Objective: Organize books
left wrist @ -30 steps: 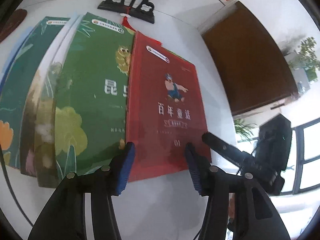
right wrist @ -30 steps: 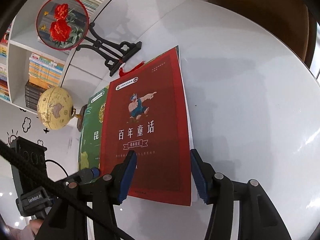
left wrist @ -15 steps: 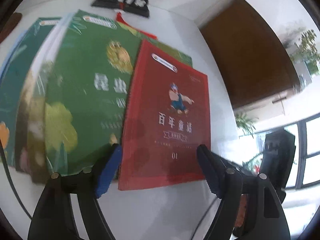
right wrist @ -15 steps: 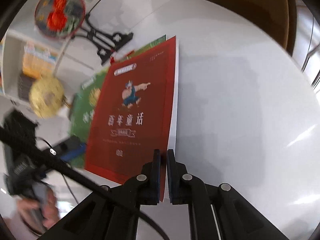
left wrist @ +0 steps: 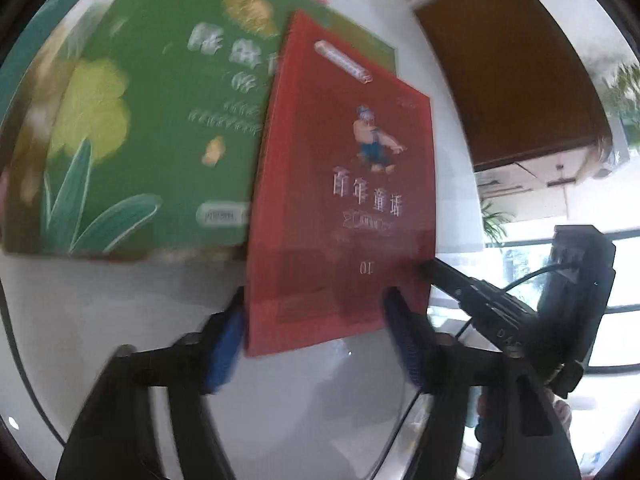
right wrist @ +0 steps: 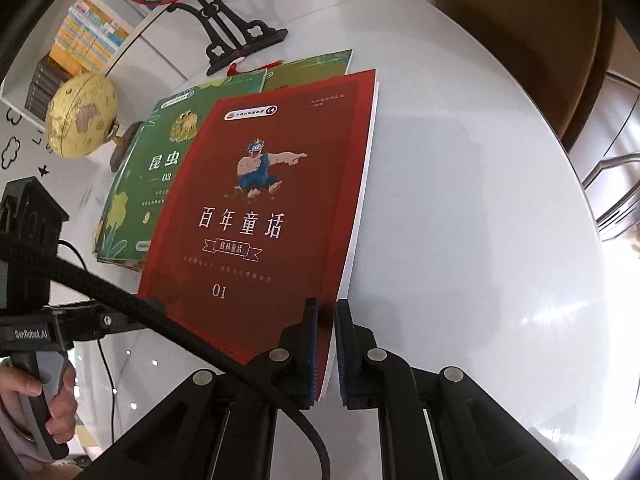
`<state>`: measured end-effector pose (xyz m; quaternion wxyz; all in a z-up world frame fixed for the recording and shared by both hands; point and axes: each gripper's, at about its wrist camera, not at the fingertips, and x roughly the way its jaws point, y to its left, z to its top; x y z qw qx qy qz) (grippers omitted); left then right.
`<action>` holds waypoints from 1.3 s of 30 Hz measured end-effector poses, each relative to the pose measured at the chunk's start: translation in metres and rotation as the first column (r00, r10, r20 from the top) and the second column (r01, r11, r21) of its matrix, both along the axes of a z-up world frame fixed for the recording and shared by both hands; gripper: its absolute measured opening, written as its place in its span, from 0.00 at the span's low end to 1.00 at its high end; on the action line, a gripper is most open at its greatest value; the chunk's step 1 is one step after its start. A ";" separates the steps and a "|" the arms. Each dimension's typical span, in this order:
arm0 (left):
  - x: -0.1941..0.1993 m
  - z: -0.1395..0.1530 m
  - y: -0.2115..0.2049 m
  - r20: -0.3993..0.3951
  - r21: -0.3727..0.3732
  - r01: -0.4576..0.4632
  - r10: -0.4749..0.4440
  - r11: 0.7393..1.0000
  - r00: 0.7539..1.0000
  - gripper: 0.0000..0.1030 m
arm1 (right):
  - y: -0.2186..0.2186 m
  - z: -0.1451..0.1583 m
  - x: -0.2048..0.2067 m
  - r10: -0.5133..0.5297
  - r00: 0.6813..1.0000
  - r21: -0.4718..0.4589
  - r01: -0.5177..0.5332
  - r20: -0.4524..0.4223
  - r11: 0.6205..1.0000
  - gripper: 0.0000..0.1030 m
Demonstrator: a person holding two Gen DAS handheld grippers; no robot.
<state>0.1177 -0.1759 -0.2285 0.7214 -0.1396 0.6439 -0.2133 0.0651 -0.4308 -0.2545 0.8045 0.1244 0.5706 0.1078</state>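
**Ana:** Right gripper (right wrist: 326, 354) first: its blue pads are clamped on the near right corner of the red book (right wrist: 264, 208), lifting that edge so the white page block shows.

**Ben:** And the left gripper (left wrist: 316, 336)?

**Ana:** Its jaws are closing, with the red book's near edge between them. That view is blurred, so I cannot tell whether the pads touch the cover yet.

**Ben:** What is under it all?

**Ana:** A glossy white round table (right wrist: 480, 220), smooth enough to mirror the light. Ahead of the right gripper and to its left, the red book overlaps a stack of green books (right wrist: 160, 160). Beyond them stands a black scrolled stand (right wrist: 236, 40) carrying a round fan with red flowers, and left of that a yellowed globe (right wrist: 80, 116). Further back are white shelves (right wrist: 86, 36) packed with book spines. To the right, a brown chair back (right wrist: 516, 36).

**Ben:** Any readable writing?

**Ana:** The red cover reads 百年童话, with 格林童话 in a ribbon and "01" below, under a cartoon figure pointing. The green cover shows 昆虫 and "03". The left gripper's body, seen from the right one, is marked "GenRoboLAI", and a hand (right wrist: 44, 396) grips its handle.
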 end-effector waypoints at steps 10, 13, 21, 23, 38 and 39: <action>0.016 0.013 -0.028 0.034 -0.102 0.181 -0.178 0.978 0.983 0.35 | -0.008 -0.002 -0.002 -0.072 0.997 0.052 0.071 0.016 0.996 0.07; 0.024 0.012 -0.035 0.061 -0.018 0.152 -0.151 0.988 0.987 0.36 | -0.003 -0.002 -0.002 -0.044 0.999 0.036 0.043 0.029 0.998 0.07; 0.022 0.024 -0.030 0.187 0.131 0.145 -0.168 0.981 0.968 0.14 | -0.004 -0.005 -0.002 -0.071 0.997 0.075 0.068 0.032 0.995 0.08; 0.021 0.024 -0.030 0.182 0.131 0.162 -0.184 0.978 0.966 0.12 | -0.008 -0.007 0.000 -0.083 0.996 0.105 0.080 0.021 0.991 0.10; 0.004 0.042 -0.035 0.280 0.204 0.149 -0.204 0.967 0.938 0.12 | 0.007 0.019 -0.005 -0.211 0.968 0.147 0.191 0.138 0.971 0.04; 0.002 0.045 -0.035 0.289 0.206 0.147 -0.204 0.967 0.935 0.12 | 0.012 0.025 -0.006 -0.202 0.967 0.131 0.182 0.155 0.975 0.04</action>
